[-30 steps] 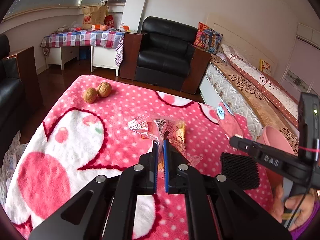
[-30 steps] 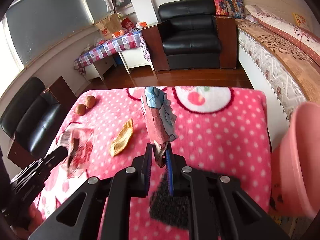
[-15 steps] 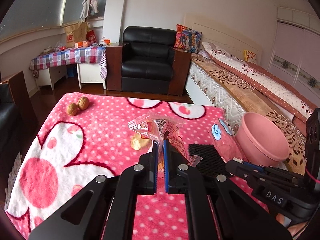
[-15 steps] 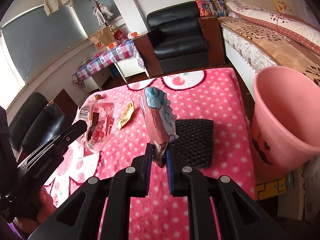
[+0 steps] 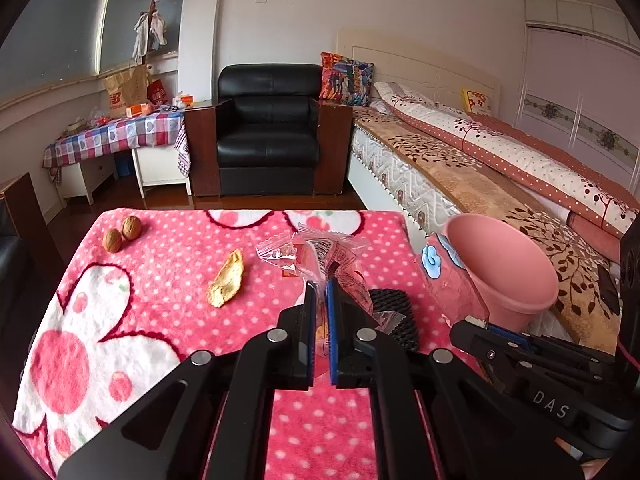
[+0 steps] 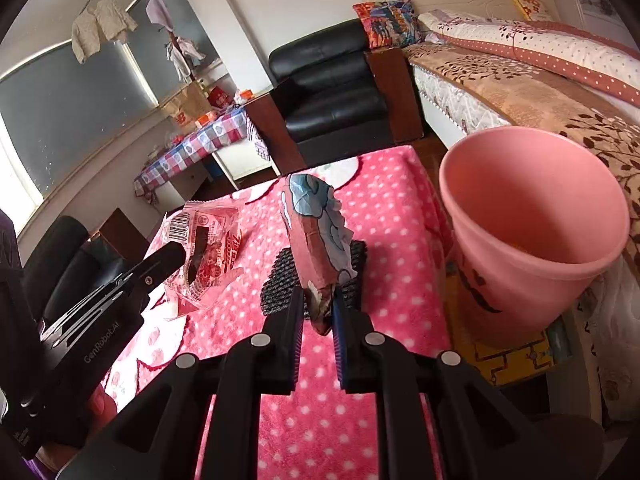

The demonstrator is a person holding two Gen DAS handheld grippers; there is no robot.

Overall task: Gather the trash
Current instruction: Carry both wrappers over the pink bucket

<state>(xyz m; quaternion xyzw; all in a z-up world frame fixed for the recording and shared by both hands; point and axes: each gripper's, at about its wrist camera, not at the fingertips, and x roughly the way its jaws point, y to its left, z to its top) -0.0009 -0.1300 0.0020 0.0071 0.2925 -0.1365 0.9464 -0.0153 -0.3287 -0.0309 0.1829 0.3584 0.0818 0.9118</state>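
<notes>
My left gripper (image 5: 319, 288) is shut on a clear red-printed snack wrapper (image 5: 320, 252) and holds it above the pink dotted blanket (image 5: 160, 280); the wrapper also shows in the right wrist view (image 6: 208, 248). My right gripper (image 6: 317, 300) is shut on a pink and blue wrapper (image 6: 316, 232), held upright just left of the pink bin (image 6: 532, 216). In the left wrist view that wrapper (image 5: 444, 276) hangs beside the bin (image 5: 500, 264). A yellow scrap (image 5: 227, 280) lies on the blanket.
Two walnuts (image 5: 122, 234) sit at the blanket's far left. A black mesh pad (image 6: 312, 276) lies under the wrappers. A bed (image 5: 480, 168) runs along the right behind the bin. A black armchair (image 5: 268, 128) stands beyond the table.
Both grippers have moved right toward the pink bin with their wrappers. The bin now looms larger beside the right gripper, and the yellow scrap has come into the left view.
</notes>
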